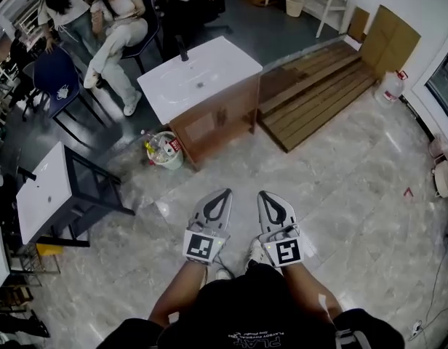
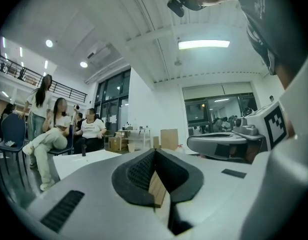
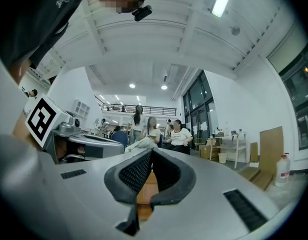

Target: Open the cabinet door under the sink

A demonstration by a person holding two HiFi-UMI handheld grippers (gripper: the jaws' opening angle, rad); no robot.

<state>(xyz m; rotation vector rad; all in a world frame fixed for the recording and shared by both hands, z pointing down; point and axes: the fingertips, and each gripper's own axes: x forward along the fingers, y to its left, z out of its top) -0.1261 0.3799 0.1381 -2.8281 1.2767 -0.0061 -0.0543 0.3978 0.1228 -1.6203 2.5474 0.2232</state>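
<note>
A wooden sink cabinet [image 1: 209, 126] with a white basin top [image 1: 198, 75] and a black tap stands on the floor ahead of me, its door closed. Both grippers are held side by side, some way short of the cabinet and pointing at it. My left gripper [image 1: 225, 193] is shut with nothing in it, as is my right gripper [image 1: 262, 193]. In the left gripper view the jaws [image 2: 155, 151] meet at the tips, and cabinet wood [image 2: 156, 191] shows through the gap behind them. The right gripper view shows the same: its jaws [image 3: 151, 150] touch, with wood [image 3: 143, 191] behind.
A white bucket of bottles [image 1: 164, 150] sits at the cabinet's left foot. Wooden pallet boards [image 1: 318, 93] lie to its right. A black-framed stand with a white top [image 1: 46, 191] is at the left. People sit on chairs [image 1: 122, 13] behind the cabinet. A water jug [image 1: 391, 86] stands far right.
</note>
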